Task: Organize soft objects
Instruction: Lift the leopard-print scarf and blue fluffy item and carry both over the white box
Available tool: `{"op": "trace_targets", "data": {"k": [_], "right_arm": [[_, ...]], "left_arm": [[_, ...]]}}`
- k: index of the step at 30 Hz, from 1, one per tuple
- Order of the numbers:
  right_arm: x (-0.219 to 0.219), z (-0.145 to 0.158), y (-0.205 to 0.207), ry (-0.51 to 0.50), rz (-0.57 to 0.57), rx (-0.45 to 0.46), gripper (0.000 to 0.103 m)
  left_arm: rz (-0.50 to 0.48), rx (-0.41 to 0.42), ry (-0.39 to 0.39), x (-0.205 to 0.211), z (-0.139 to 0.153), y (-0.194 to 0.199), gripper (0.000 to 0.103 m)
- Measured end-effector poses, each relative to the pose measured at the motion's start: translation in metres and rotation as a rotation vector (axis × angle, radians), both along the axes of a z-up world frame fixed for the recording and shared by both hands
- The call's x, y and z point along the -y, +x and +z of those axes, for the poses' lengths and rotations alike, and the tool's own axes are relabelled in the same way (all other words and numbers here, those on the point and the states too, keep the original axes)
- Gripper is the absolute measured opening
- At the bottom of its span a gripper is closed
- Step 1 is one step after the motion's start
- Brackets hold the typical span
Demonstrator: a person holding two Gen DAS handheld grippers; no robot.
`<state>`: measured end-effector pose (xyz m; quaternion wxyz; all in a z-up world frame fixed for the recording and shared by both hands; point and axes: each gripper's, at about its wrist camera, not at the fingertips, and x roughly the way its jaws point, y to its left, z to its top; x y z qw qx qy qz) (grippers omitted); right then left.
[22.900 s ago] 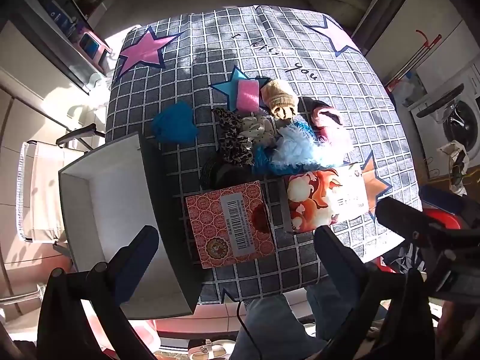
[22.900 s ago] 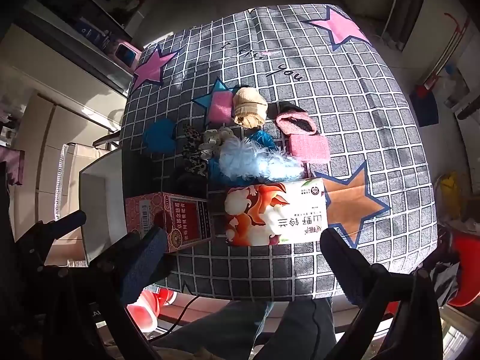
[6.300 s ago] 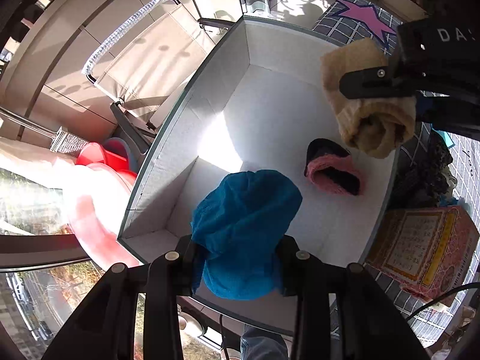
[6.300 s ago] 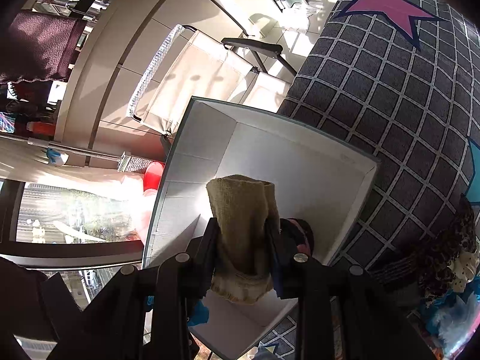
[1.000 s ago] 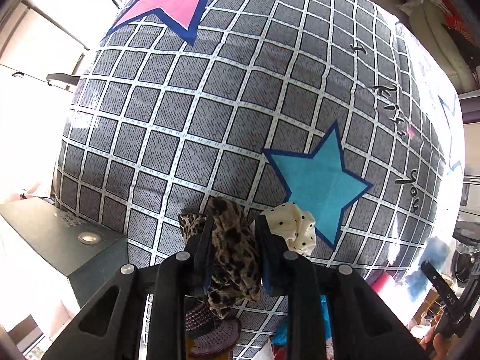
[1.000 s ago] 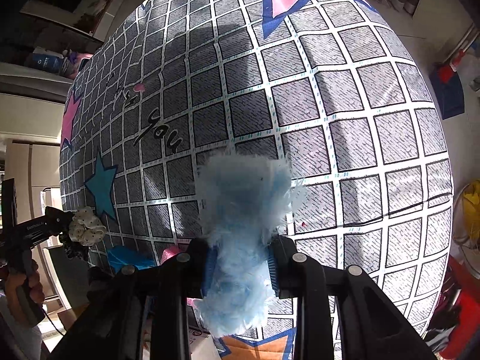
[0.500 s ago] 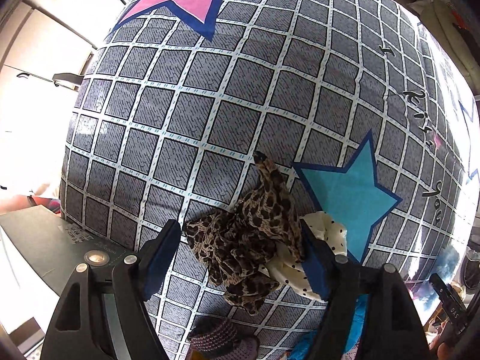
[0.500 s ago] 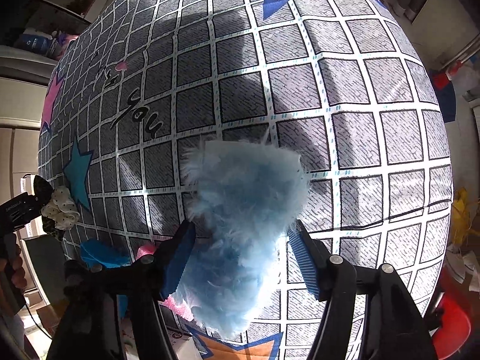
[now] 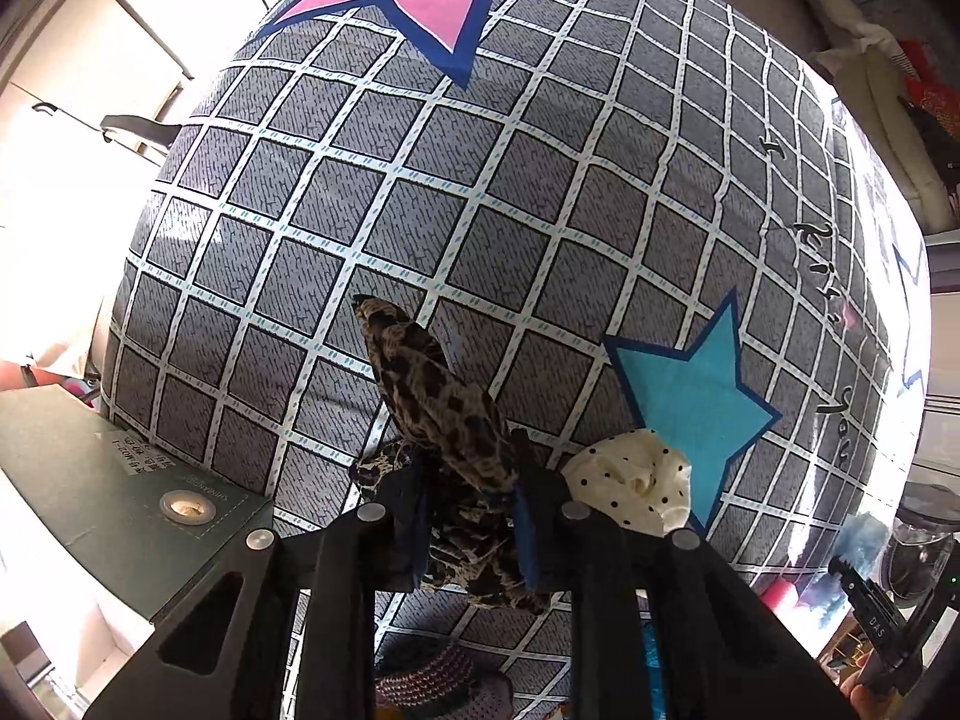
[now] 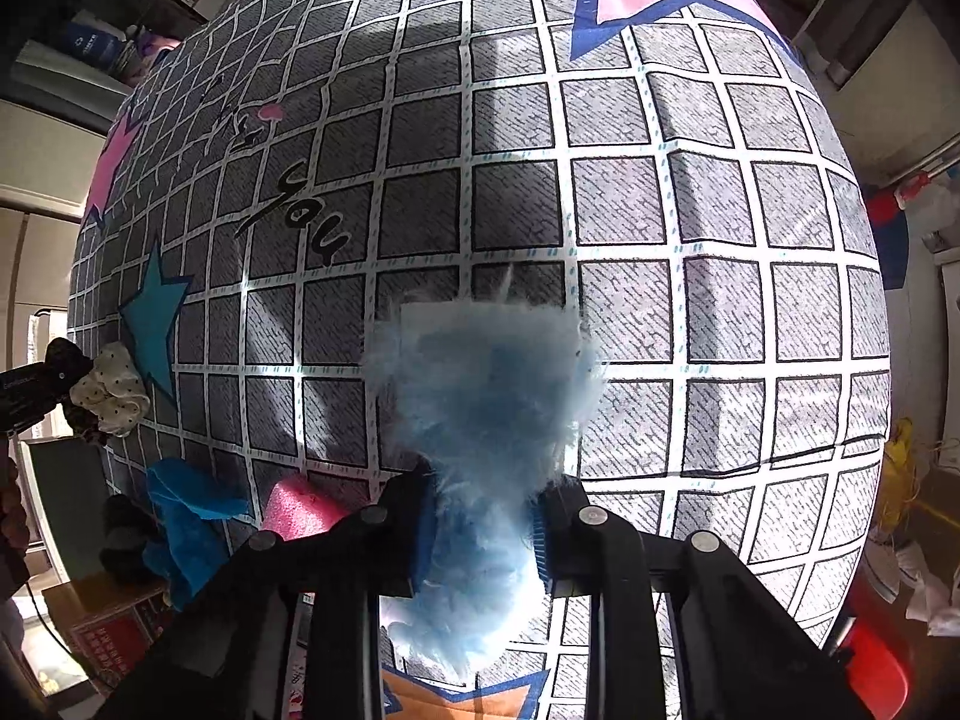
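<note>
The leopard-print cloth (image 9: 444, 402) is pinched between the two pads of the left gripper (image 9: 471, 525), its jaws having just closed on it; one pointed end sticks up and away over the grey checked tablecloth (image 9: 480, 180), and the rest bunches below the pads. Just to the right of it lies a cream fabric piece with black dots (image 9: 630, 480), touching the edge of a printed turquoise star (image 9: 690, 396). To the near left is the dark green wall of a box (image 9: 102, 480), and a knitted purple item (image 9: 432, 684) shows at the near edge under the gripper. In the right wrist view, the fluffy light-blue piece (image 10: 480, 396) is clamped between the pads of the right gripper (image 10: 480, 534), whose jaws have likewise just closed on it; the fluff spreads out above and hangs below the pads over the tablecloth. To its near left lie a pink foam-like piece (image 10: 294, 510), a crumpled blue cloth (image 10: 192, 510) and a dark item (image 10: 123, 534), with a red carton (image 10: 114, 630) nearer still. Far left in that view, the other gripper is seen beside the dotted fabric.
</note>
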<state>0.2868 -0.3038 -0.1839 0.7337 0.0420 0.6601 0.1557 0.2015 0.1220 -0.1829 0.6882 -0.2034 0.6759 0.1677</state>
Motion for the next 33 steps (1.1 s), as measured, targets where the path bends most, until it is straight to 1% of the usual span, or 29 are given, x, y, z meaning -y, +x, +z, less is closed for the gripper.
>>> {"op": "trace_targets", "data": {"k": [1,6,7,11,15,18,21,25,27,29,33], "right_arm": [[0.003,0.002,-0.001,0.017,-0.007,-0.003,0.027],[0.008,0.018,-0.009,0.062,-0.024,0.012,0.027],[0.010,0.021,-0.010,0.070,-0.027,0.018,0.027],[0.007,0.038,-0.015,0.097,-0.027,0.048,0.027],[-0.001,0.052,-0.024,0.120,-0.013,0.067,0.027],[-0.008,0.062,-0.036,0.127,0.013,0.084,0.027],[-0.016,0.070,-0.050,0.133,0.027,0.091,0.028],[-0.023,0.078,-0.081,0.143,0.028,0.091,0.027],[-0.027,0.081,-0.099,0.146,0.032,0.088,0.027],[-0.036,0.085,-0.117,0.129,0.044,0.095,0.027],[-0.052,0.095,-0.149,0.108,0.058,0.111,0.027]], "left_arm": [[-0.016,0.021,0.008,0.007,0.012,0.005,0.024],[-0.096,0.093,0.061,0.026,0.045,0.006,0.024],[-0.107,0.110,0.065,0.034,0.046,0.002,0.024],[-0.145,0.168,0.066,0.060,0.070,-0.012,0.024],[-0.165,0.194,0.063,0.089,0.090,-0.031,0.024],[-0.192,0.209,0.053,0.112,0.099,-0.046,0.024],[-0.246,0.245,0.054,0.131,0.114,-0.063,0.024],[-0.330,0.270,0.035,0.153,0.127,-0.085,0.024],[-0.372,0.284,0.048,0.163,0.134,-0.097,0.024],[-0.428,0.289,0.053,0.175,0.140,-0.110,0.024],[-0.494,0.306,0.026,0.187,0.152,-0.132,0.024]]}}
